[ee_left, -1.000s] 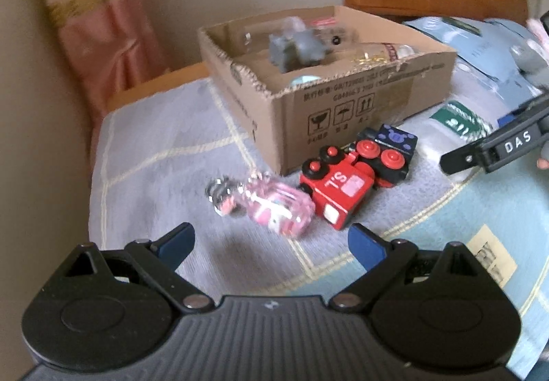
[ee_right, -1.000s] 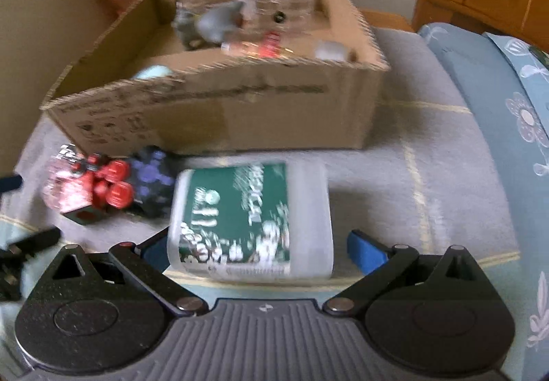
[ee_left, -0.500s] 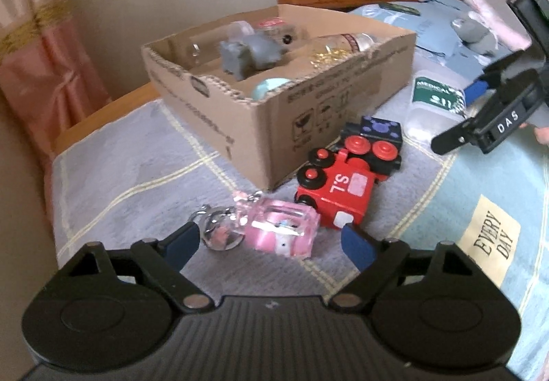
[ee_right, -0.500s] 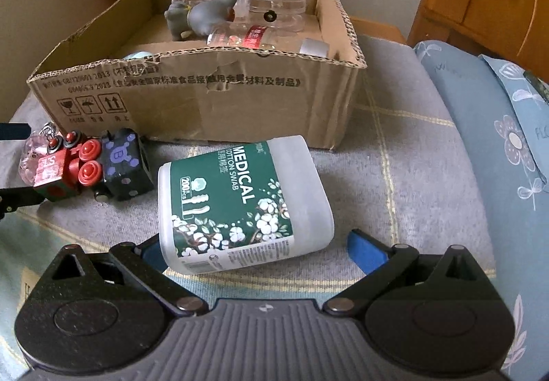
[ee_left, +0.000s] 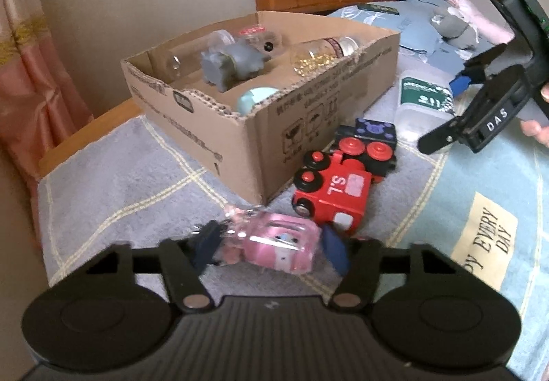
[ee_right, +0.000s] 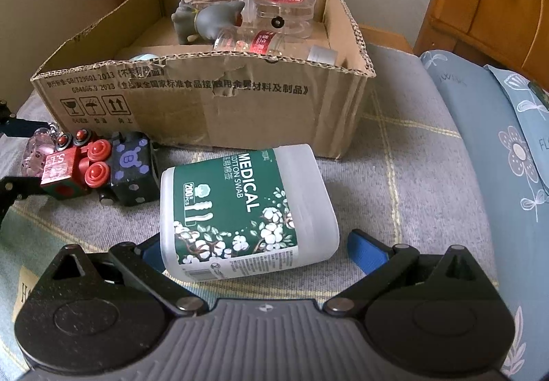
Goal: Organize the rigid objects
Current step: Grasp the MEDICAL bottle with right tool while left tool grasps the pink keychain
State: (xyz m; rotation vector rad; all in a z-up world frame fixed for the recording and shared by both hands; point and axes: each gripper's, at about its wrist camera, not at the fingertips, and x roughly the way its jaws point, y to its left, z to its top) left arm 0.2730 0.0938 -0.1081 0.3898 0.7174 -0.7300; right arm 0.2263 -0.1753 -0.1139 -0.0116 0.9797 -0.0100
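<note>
On a bed covered with a grey checked blanket (ee_right: 411, 175), a person is working two hand-held tongs toward small objects lying beside an open cardboard box (ee_left: 240, 141).

At the far left, the left tongs (ee_left: 267, 249) are closing around a pink clear keychain charm (ee_left: 281, 245); the blue fingers are sitting against both its ends, apparently gripping it, though it is blurred. Just right of it, a red toy train (ee_left: 329, 189) with a black car is lying on its side, touching the box's corner.

Further right, the right tongs (ee_right: 254, 249) are spread wide around a white cotton swab tub (ee_right: 247, 209) lying on its side in front of the box; they are holding nothing, with a gap showing at the right finger.

The box is already holding a grey toy animal (ee_right: 206, 21), clear jars and a bottle.

The step in hand seems to be picking up. Next, the left tongs would need to lift the charm over the box wall, and the right tongs to squeeze the tub firmly.
</note>
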